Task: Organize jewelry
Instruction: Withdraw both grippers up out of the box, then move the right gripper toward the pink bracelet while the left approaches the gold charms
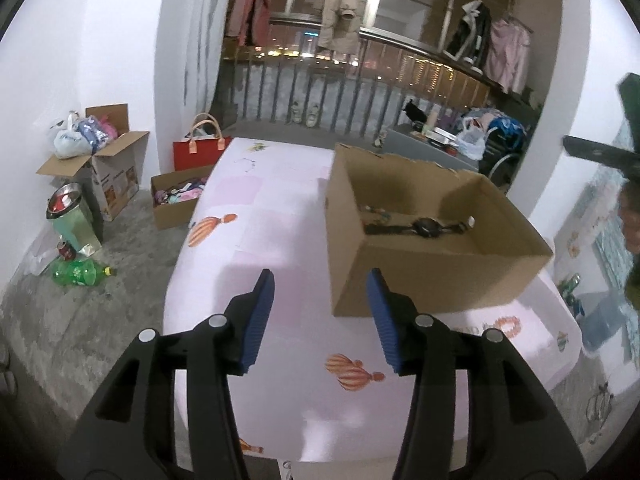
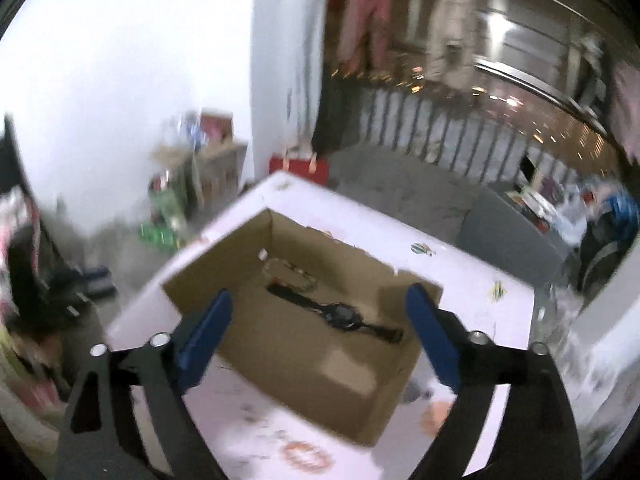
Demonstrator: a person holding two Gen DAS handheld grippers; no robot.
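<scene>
The left gripper [image 1: 320, 320] hangs over the pink tablecloth [image 1: 280, 208], its blue-padded fingers [image 1: 256, 320] spread wide with nothing between them. At about two o'clock from it sits an open cardboard box [image 1: 420, 280], resting on the cloth. Inside the box a black wristwatch [image 1: 424, 227] lies flat with its strap stretched out, and a small beaded piece [image 1: 374, 211] (too small to name with certainty) lies just beside it, toward ten o'clock.

From the right wrist view, which is blurred, the right gripper [image 2: 320, 340] is poised above the same cardboard box [image 2: 280, 380], jaws wide apart and holding nothing. The wristwatch [image 2: 340, 314] lies on the box floor between the two fingers as seen from this camera, and a pale chain-like bracelet [image 2: 290, 274] lies near it at eleven o'clock. An orange beaded ring [image 2: 306, 456] rests on the cloth outside the box at six o'clock.

On the floor at nine o'clock in the left view stand a red tote bag [image 1: 198, 154] and a green plastic bottle [image 1: 78, 272].
</scene>
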